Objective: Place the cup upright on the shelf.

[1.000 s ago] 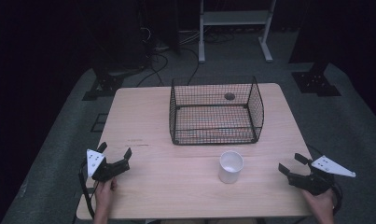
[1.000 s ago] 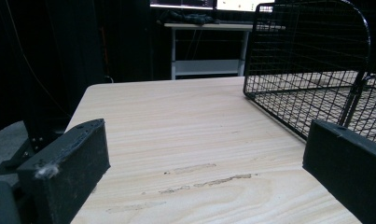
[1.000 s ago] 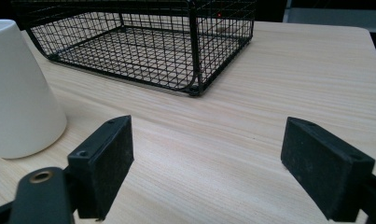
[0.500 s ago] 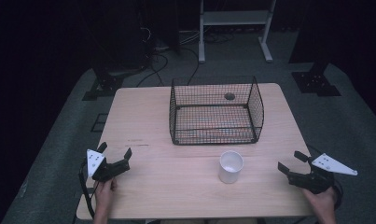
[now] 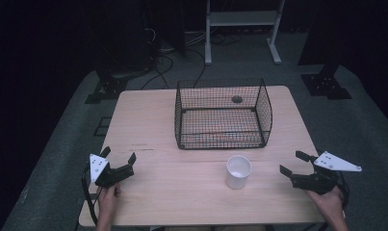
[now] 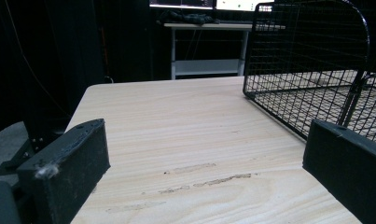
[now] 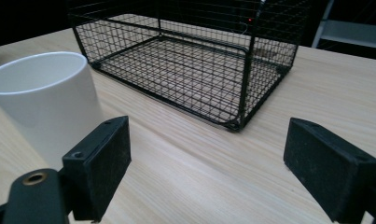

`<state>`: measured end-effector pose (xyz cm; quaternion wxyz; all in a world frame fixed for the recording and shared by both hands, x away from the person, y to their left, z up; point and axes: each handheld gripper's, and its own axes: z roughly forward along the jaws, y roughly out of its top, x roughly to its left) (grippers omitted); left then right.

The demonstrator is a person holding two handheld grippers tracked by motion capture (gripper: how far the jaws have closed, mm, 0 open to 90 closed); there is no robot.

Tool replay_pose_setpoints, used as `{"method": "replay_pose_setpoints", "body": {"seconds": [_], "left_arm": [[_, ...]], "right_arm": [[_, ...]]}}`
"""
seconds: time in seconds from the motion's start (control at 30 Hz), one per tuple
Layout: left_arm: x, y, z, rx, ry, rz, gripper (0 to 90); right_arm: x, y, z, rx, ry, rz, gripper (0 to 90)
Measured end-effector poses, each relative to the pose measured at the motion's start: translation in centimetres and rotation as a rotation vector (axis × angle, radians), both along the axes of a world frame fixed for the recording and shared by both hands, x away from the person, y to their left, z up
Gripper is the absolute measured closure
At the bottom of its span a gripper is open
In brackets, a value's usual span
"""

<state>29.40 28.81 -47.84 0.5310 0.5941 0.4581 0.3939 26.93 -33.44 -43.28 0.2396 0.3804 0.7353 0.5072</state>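
White cup [image 5: 238,171] is standing upright on the wooden table [image 5: 148,125], near the front edge, just in front of the wire basket [image 5: 223,114] but not touching it. It's the nearest loose thing to either gripper, so prob. the item in hand, w/ the basket as a likely drop spot, judging from the layout.

Starting nearest: both hands are coming in from the bottom edge in the high view. Right gripper [image 5: 292,163] is sitting at the front right corner of the table, well to the right of the cup, pointing left-ish toward it. Its jaws have just been opening and are now standing apart w/ nothing btwn them; in the right gripper view the cup [image 7: 48,105] is sitting off to the left of the left jaw, only bare table in the gap. Looks like it's being readied for a side-on approach to the cup wall.

Left gripper [image 5: 118,156] is waiting at the front left, well apart from the cup, angled toward the table middle. Its jaws are also standing wide, empty; the left gripper view is looking across bare wood to the basket's [image 6: 311,60] corner.

Farther back, the basket is sitting empty mid-table, open top up, easy to reach from either side.
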Motion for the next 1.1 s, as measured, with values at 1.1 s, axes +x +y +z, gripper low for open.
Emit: {"method": "replay_pose_setpoints", "body": {"seconds": [1.1], "left_arm": [[0.0, 0.0, 0.0, -0.002, 0.0, -0.001, 0.0]], "right_arm": [[-0.4, 4.5, 1.6, -0.038, 0.006, 0.162, 11.7]]}}
